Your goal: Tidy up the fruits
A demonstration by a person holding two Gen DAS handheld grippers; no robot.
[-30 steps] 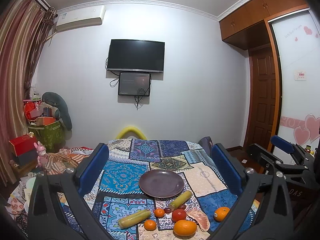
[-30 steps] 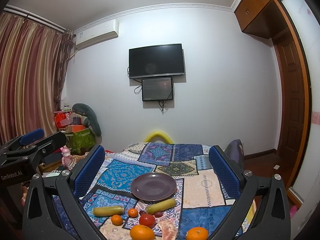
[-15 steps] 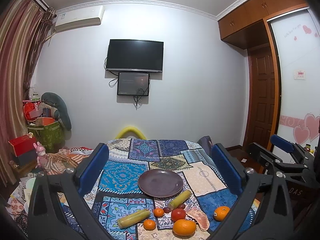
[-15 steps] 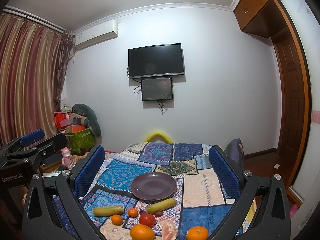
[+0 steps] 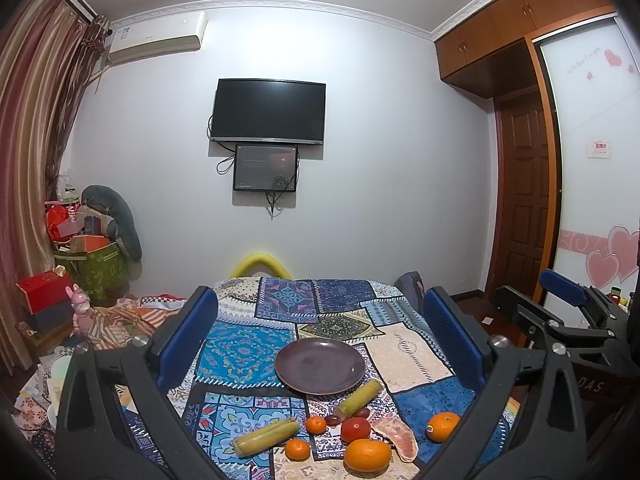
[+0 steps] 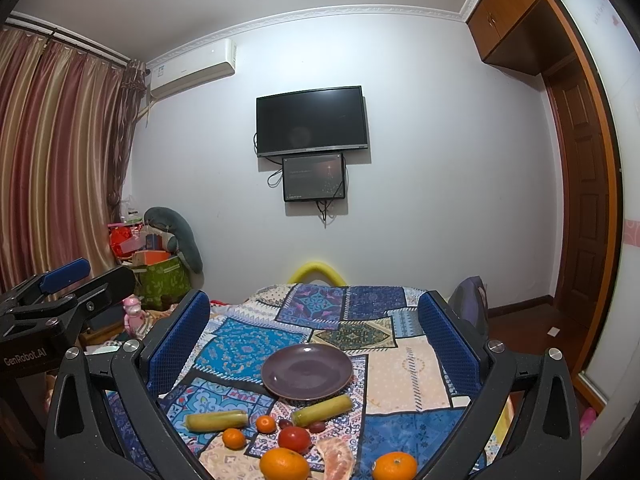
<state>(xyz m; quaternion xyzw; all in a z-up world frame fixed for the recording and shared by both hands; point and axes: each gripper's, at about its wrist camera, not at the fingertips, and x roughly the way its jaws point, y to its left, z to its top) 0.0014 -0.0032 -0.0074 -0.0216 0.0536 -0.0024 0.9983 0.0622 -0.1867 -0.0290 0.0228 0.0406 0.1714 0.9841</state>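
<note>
From my feed I count one plate (image 5: 320,366) on the quilt (image 5: 248,346), with two cane pieces (image 5: 266,437) at its 6 o'clock. There are two big oranges (image 5: 367,456), two small tangerines (image 5: 297,449), one tomato (image 5: 355,429), one pomelo wedge (image 5: 396,436) and two or three dark dates (image 5: 332,419).

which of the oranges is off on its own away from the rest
The orange with the sticker, far right on the patchwork cloth. The big orange and two small ones cluster around the tomato.
</note>
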